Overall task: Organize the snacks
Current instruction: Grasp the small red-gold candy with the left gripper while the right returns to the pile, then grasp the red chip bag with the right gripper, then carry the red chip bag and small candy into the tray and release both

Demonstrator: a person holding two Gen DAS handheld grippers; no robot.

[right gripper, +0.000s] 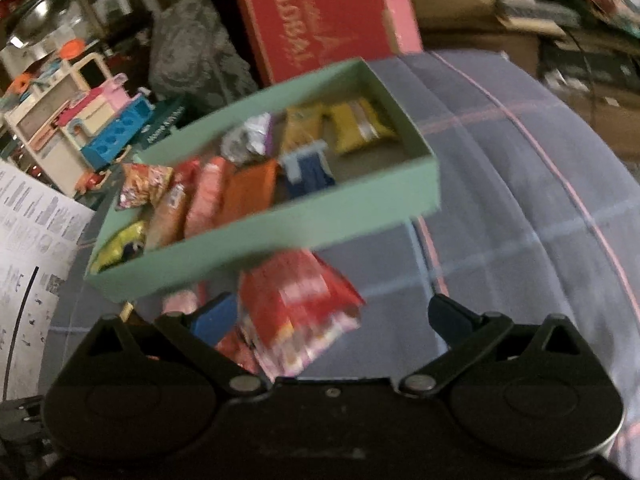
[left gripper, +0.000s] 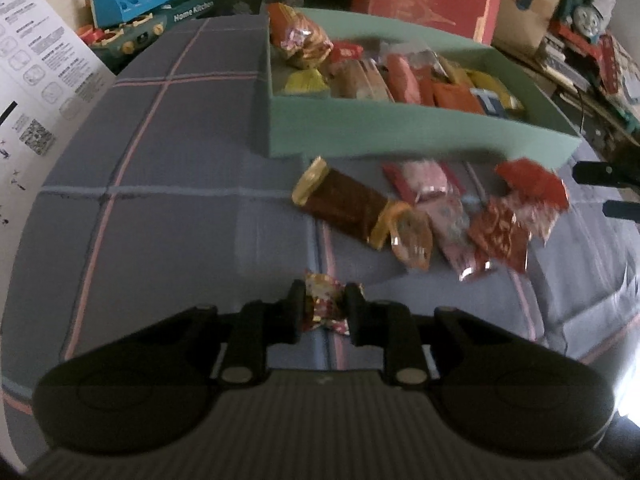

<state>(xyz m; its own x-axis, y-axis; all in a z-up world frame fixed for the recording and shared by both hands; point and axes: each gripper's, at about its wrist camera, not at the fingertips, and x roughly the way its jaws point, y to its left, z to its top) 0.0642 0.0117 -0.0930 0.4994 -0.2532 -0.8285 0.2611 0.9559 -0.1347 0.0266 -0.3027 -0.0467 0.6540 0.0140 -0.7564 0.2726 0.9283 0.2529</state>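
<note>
- Candy in a crinkled red-and-gold wrapper sits pinched between the fingers of my left claw, which is closed down narrow on it, above the grey checked surface with its pink lines.
- My right claw stands spread wide, gripping nothing; a red snack packet lies in the gap between its fingers, but whether either finger touches it I cannot tell through the blur.
- From the left wrist view I see the green box towards the far edge of the surface, already holding a row of orange, yellow and red wrapped snacks.
- Just in front of the box's near wall lies a loose pile: a brown bar with gold ends, a pink packet beside it, a red patterned packet and a red crumpled wrapper nearest the right edge.
- Two dark fingertips of the right claw show at the right edge of that view, close to the crumpled wrapper.
- Beyond the far edge stands a red carton, with a toy kitchen set off the far left corner and a printed white sheet along the left edge.
</note>
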